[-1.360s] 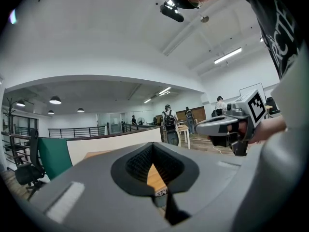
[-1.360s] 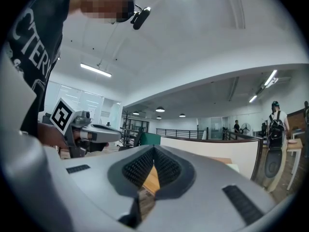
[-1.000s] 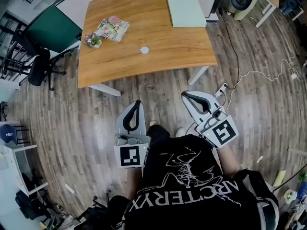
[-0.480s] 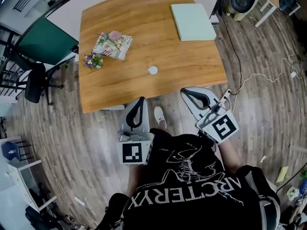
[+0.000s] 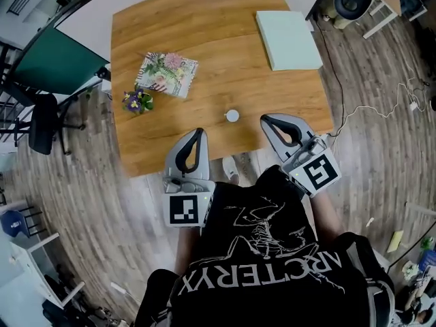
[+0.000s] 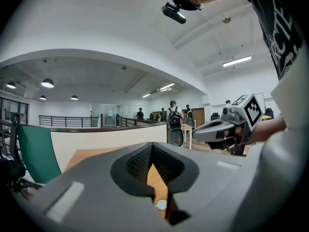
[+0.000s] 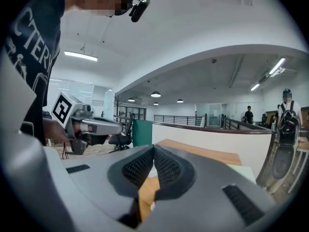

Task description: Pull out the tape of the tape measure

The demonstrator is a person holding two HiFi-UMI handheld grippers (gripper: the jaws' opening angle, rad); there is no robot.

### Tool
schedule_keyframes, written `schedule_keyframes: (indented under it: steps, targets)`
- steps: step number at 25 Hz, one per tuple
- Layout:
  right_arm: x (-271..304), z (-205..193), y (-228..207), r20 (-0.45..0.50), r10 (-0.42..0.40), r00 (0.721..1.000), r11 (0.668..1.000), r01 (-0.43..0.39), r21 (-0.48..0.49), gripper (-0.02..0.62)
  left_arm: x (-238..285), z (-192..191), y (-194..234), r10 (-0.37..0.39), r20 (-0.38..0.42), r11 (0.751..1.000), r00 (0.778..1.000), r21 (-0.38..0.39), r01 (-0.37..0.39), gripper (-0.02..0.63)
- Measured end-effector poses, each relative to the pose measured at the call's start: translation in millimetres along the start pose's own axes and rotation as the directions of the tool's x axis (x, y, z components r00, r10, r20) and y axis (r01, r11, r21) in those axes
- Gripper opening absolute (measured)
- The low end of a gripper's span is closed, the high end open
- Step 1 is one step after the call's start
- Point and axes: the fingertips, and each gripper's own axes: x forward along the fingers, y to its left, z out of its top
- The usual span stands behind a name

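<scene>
The tape measure [image 5: 232, 116] is a small white round case lying on the wooden table [image 5: 204, 39] near its front edge. My left gripper [image 5: 197, 133] is shut and holds nothing, its tips just over the front edge, left of the case. On the case's other side my right gripper [image 5: 264, 120] is likewise shut and empty. In the left gripper view the case [image 6: 161, 205] shows low in the gap under the closed jaws [image 6: 152, 146], with the right gripper [image 6: 227, 127] off to the right. The right gripper view shows its jaws [image 7: 154, 148] closed and the left gripper [image 7: 91, 126].
A floral book [image 5: 168, 74] and a small pot of flowers [image 5: 138, 101] sit at the table's left. A pale green pad [image 5: 289, 39] lies at the back right. A green partition [image 5: 54, 63], a black chair [image 5: 41, 121] and floor cables [image 5: 381, 107] surround the table.
The person has stepped up to the table: it and the tape measure have come much closer, and both shut grippers now reach the table's front edge.
</scene>
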Motion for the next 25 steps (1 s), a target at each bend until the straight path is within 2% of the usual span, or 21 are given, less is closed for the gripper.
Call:
schedule_keyframes:
  steps: [3, 6, 8, 10, 12, 13, 17, 21, 25]
  targets:
    - [17, -25, -6, -0.09, 0.058, 0.994, 0.998, -0.056, 0.023, 0.034, 15, -2, 4, 0.002, -0.019, 1.0, 1.0, -0.013, -0.003, 0.011]
    - [36, -58, -12, -0.157, 0.102, 0.982, 0.995, -0.098, 0.031, 0.171, 28, -3, 9, 0.028, 0.012, 1.0, 1.0, -0.009, -0.027, 0.011]
    - [46, -85, -17, -0.194, 0.116, 0.974, 0.993, -0.112, 0.03, 0.201, 34, -1, 8, 0.042, 0.018, 0.999, 0.999, 0.009, -0.042, 0.011]
    - [60, -118, -21, -0.237, 0.131, 0.963, 0.991, -0.128, 0.025, 0.28, 38, -1, 4, 0.053, -0.01, 0.999, 0.999, -0.001, -0.053, 0.011]
    - [77, -160, -22, -0.295, 0.141, 0.945, 0.99, -0.142, 0.018, 0.356, 40, -1, 3, 0.065, -0.03, 0.998, 0.997, -0.005, -0.065, 0.011]
    - [86, -183, -21, -0.325, 0.146, 0.934, 0.989, -0.149, 0.017, 0.424, 40, -1, 3, 0.075, -0.031, 0.997, 0.997, 0.0, -0.075, 0.011]
    - [122, -271, -12, -0.457, 0.184, 0.87, 0.979, -0.205, 0.005, 0.547, 30, -6, 5, 0.136, -0.067, 0.991, 0.988, 0.007, -0.136, 0.011]
    - [148, -322, -2, -0.512, 0.235, 0.826, 0.971, -0.222, 0.087, 0.561, 13, -20, 15, 0.214, -0.11, 0.977, 0.971, 0.013, -0.214, 0.011]
    - [165, -337, 0, -0.538, 0.247, 0.806, 0.969, -0.222, 0.112, 0.56, -4, -30, 27, 0.288, -0.142, 0.958, 0.947, 0.025, -0.287, 0.011]
